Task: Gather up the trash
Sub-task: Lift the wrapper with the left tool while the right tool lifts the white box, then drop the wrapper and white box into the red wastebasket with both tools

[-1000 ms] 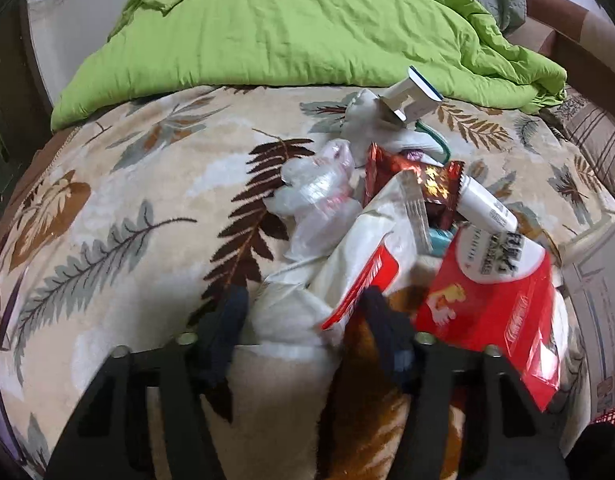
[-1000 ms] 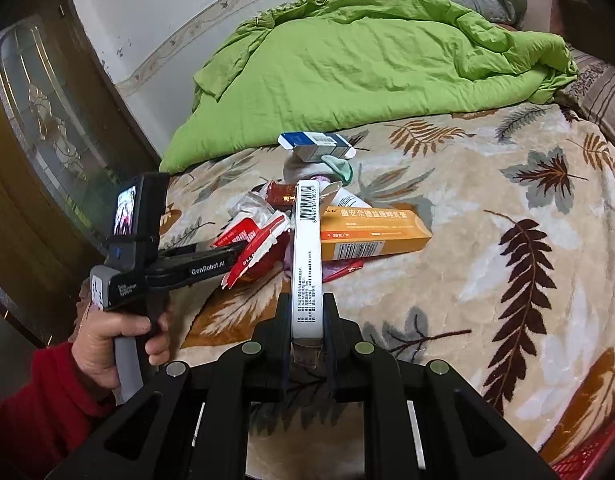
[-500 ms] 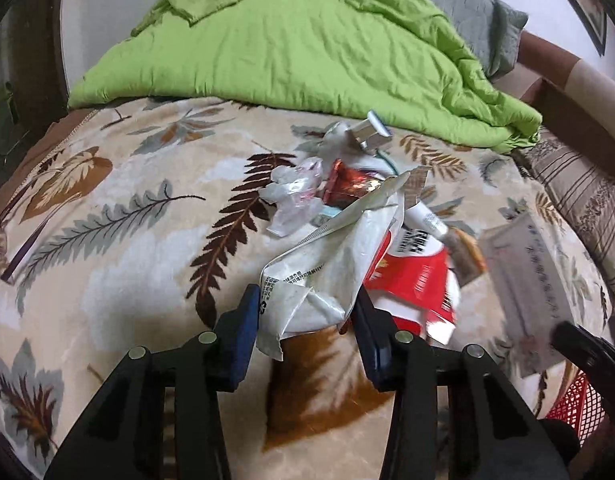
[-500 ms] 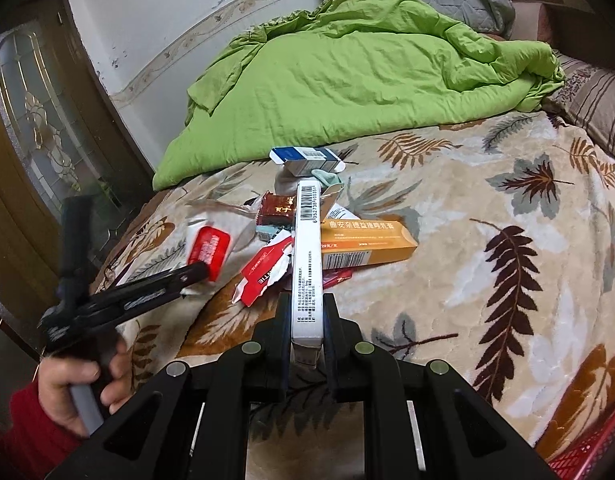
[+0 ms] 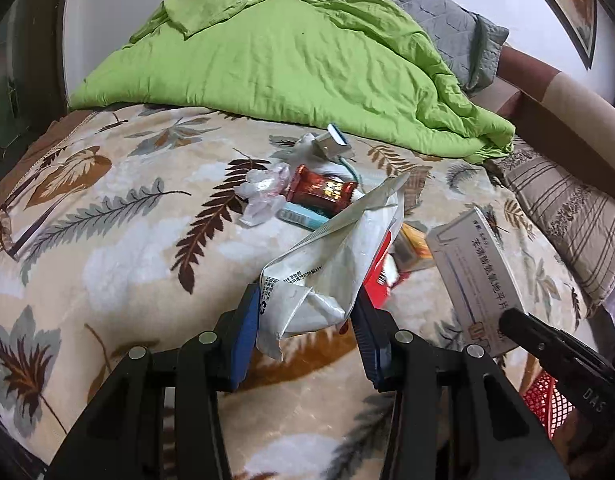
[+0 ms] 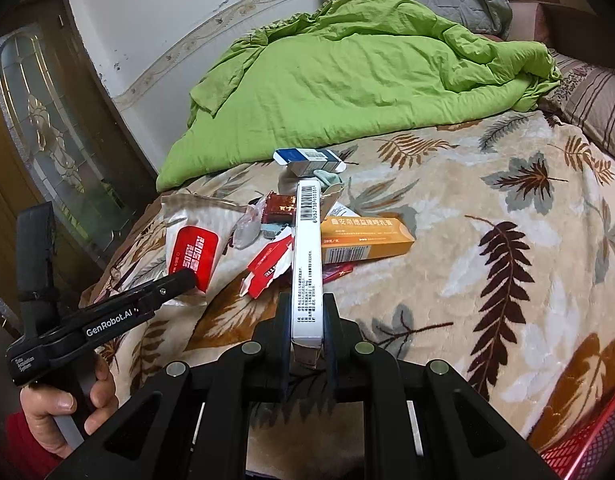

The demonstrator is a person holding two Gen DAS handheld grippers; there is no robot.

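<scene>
White pouch: crumpled white plastic bag (image 5: 339, 260) with a red label panel, lifted above the bedspread, its lower end pinched between the blue pads of the left gripper (image 5: 305, 320); in the right wrist view the same bag (image 6: 191, 236) hangs at the tip of that gripper, left of the litter pile
Left gripper: fingers drawn in against both sides of the white pouch; a bare hand (image 6: 67, 412) with a red sleeve holds its handle
White carton: long narrow box (image 6: 306, 256) with a barcode at its far end, near end clamped between the two fingers of the right gripper (image 6: 306, 320), pointing away over the pile; in the left wrist view its broad printed face (image 5: 473, 276) shows at right, tilted
Right gripper: pressed tight on the white carton
Litter pile: lies on the bedspread ahead of both grippers; includes an orange carton (image 6: 367, 240) just right of the white carton, a torn red-and-white wrapper (image 6: 267, 266), a dark red foil sachet (image 5: 321, 190), crumpled clear film (image 5: 263, 192) and a blue-and-white box (image 6: 307, 158) at the far edge
Bedspread: beige with a leaf print (image 5: 107, 240), carries the pile
Green duvet: bunched (image 5: 275, 52) at the far side of the bed, beyond the pile
Red mesh basket: rim (image 6: 587, 440) visible at the lower right, beside the bed edge
</scene>
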